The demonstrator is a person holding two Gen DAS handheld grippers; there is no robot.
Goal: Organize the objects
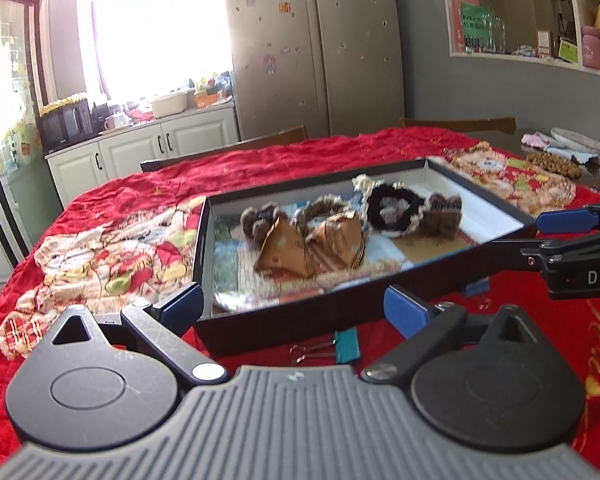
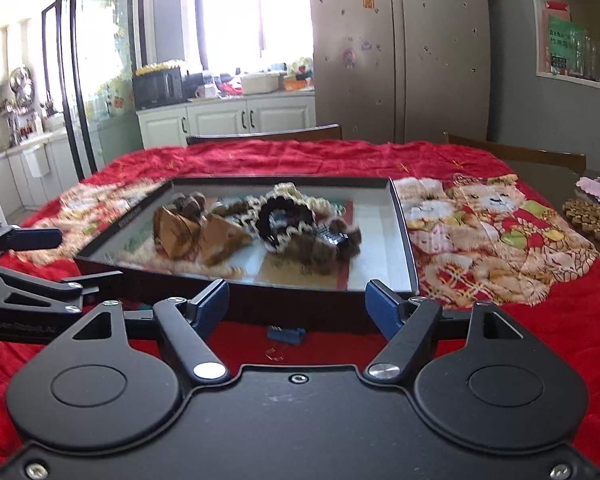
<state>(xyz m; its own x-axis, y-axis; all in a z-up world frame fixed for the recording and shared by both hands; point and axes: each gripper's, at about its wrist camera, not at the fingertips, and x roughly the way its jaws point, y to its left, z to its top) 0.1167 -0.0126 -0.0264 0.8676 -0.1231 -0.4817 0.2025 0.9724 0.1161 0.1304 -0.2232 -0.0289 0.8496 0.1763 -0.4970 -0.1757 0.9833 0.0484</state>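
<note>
A shallow black box (image 1: 320,312) (image 2: 300,304) lies on the red table cover. It holds two brown paper packets (image 1: 284,252) (image 2: 180,232), a black and cream scrunchie (image 1: 392,208) (image 2: 284,216) and furry brown hair clips (image 1: 444,212) (image 2: 324,248). My left gripper (image 1: 292,308) is open and empty in front of the box's near wall. My right gripper (image 2: 296,300) is open and empty at the same wall; it shows at the right of the left wrist view (image 1: 560,236). A blue binder clip (image 1: 347,345) (image 2: 284,335) lies on the cover just below the box.
Red quilted cover with a cat print (image 2: 492,232) over the table. A wooden bead mat (image 2: 592,220) and a plate (image 1: 580,142) sit at the far right. Chair backs (image 2: 268,134) stand behind the table. Fridge and kitchen cabinets beyond.
</note>
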